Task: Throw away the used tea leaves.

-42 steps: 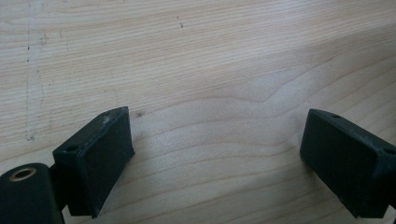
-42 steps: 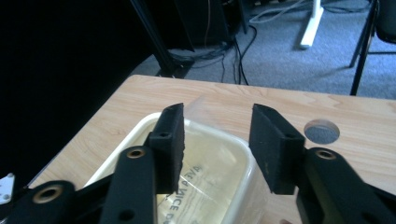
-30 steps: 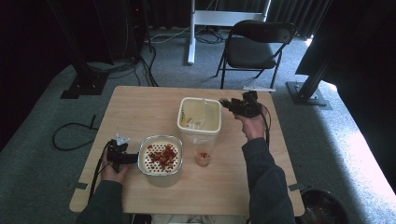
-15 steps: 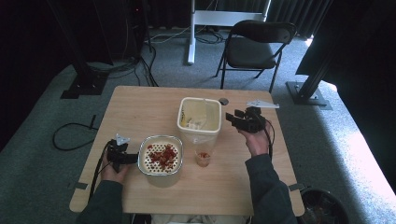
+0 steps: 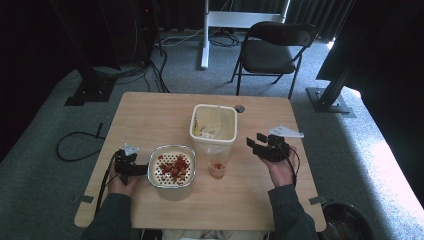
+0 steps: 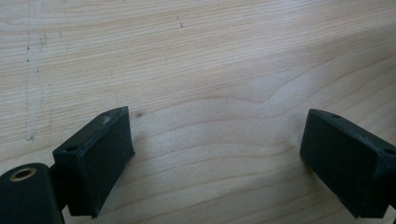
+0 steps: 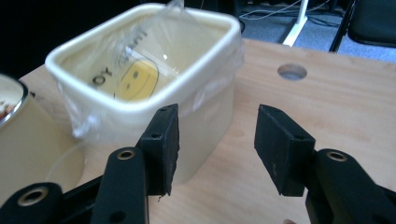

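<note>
Cream plastic and pale wood make up most of the scene: a lined bin (image 5: 214, 125) stands at mid-table (image 5: 150, 115), with a small clear cup (image 5: 218, 165) just in front of it and a round strainer pot (image 5: 172, 167) to the cup's left. The right gripper (image 5: 256, 145) hangs to the right of the bin and cup, jaws apart with nothing between them; in the right gripper view (image 7: 212, 140) it looks along the bin's side wall (image 7: 154, 93). The left gripper (image 5: 142, 169) sits at the pot's left edge, and its own view (image 6: 215, 149) shows the jaws wide apart over bare wood, so it is not clamped on the pot.

The right hand's work looks like a reach for the cup. To do it well, bring the jaws in low and level, one pad on each side of the cup wall, staying clear of the bin and its loose liner, which stand right behind it. Close gently, since thin plastic will flex, and keep the cup upright on lifting.

Contents: the pot's perforated insert holds a heap of red pieces, possibly berries or diced fruit; the view is too coarse to be sure. The cup has a little red matter at its bottom. The bin holds a clear bag printed with a yellow smiley.
</note>
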